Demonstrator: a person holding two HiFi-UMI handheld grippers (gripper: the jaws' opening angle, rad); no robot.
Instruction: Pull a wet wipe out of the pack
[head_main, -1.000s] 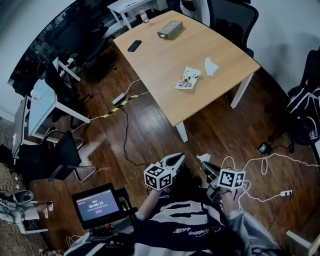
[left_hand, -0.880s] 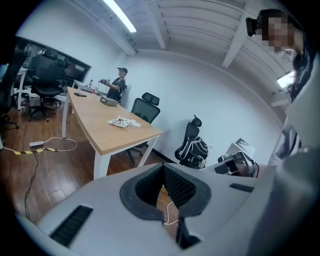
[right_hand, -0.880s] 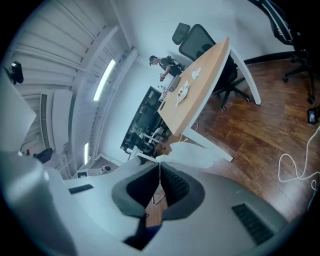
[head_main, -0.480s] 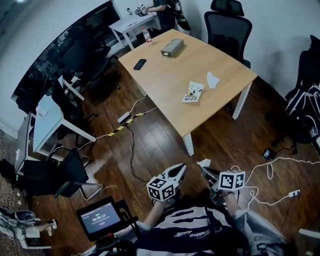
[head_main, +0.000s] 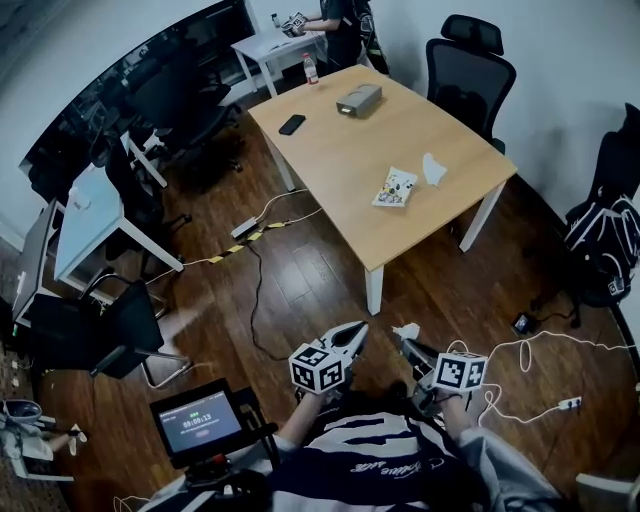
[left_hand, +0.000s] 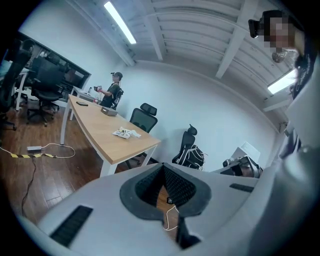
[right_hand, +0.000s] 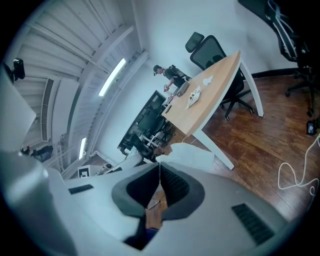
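The wet wipe pack (head_main: 396, 188) lies flat on the wooden table (head_main: 340, 150) in the upper right of the head view, well apart from both grippers. A loose crumpled wipe (head_main: 434, 168) sits just beside it, towards the table's right edge. Low in the frame's centre, the right gripper (head_main: 405, 342) has its jaws closed together on a small white wipe (head_main: 407, 330), which sticks out past the tips over the wood floor. The left gripper (head_main: 358, 328), near it on the left, has its jaws pressed together with nothing between them. Both grippers point up-frame towards the table.
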